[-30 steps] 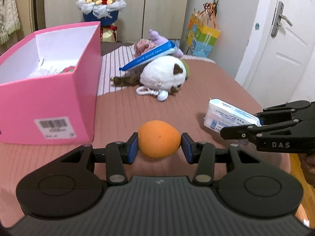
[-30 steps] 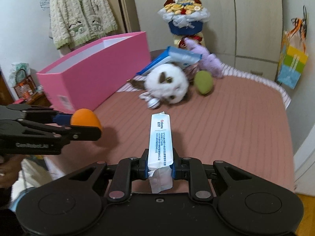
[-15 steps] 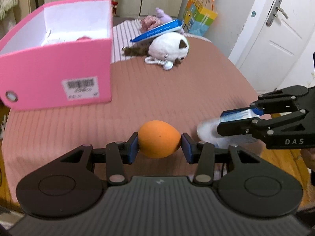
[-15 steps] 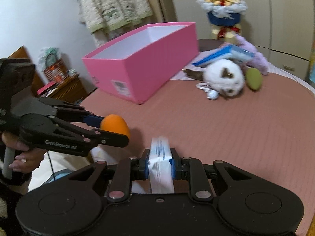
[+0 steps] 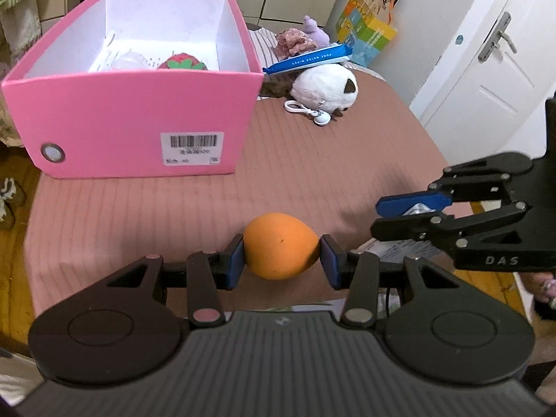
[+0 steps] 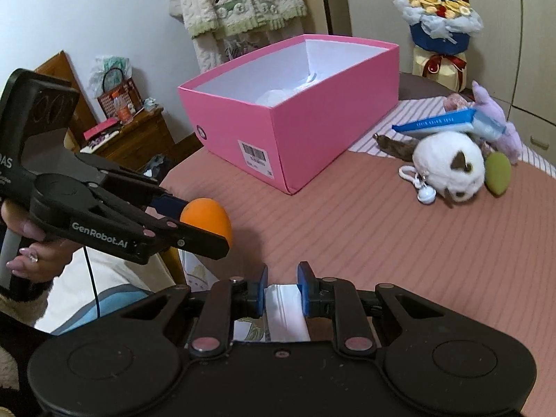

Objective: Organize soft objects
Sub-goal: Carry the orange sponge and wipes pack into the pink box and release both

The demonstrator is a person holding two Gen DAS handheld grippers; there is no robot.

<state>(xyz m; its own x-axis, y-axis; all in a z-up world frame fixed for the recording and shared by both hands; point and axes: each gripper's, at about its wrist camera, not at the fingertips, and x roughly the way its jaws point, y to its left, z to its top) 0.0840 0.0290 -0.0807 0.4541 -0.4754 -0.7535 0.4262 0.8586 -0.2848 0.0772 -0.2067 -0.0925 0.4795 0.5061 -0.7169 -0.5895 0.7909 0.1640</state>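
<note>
An orange ball [image 5: 280,245] is pinched between the pads of the left gripper [image 5: 280,260], held across its widest part above the near edge of the bed [image 5: 312,160], short of the pink box [image 5: 139,128]. A white tissue pack [image 6: 285,309] is clamped edgewise in the right gripper [image 6: 282,290], whose jaws are pressed close on it, also over the near edge of the bed; in the left view that gripper is seen to the right with only a sliver of pack between its blue pads. The ball is judged light and springy, since its outline is not dented at the pads; a grip across the middle suits it, as a rounded skin could squirt out if taken near an end. The pack is judged light and limp, wrapped in smooth film; being held by one end, it is likely to droop and could slide, so a pinch nearer its middle would carry it more surely. Inside the box a red strawberry toy [image 5: 181,63] and white paper [image 5: 121,59] are seen, with room left beside them. On the far part of the bed a white plush [image 6: 451,166], a green egg [image 6: 497,173], a blue pack [image 6: 441,122] and a purple plush [image 6: 493,114] lie in a heap, touching one another; all look soft and light, best taken by the bulk of the body, not by cord or tail.
</note>
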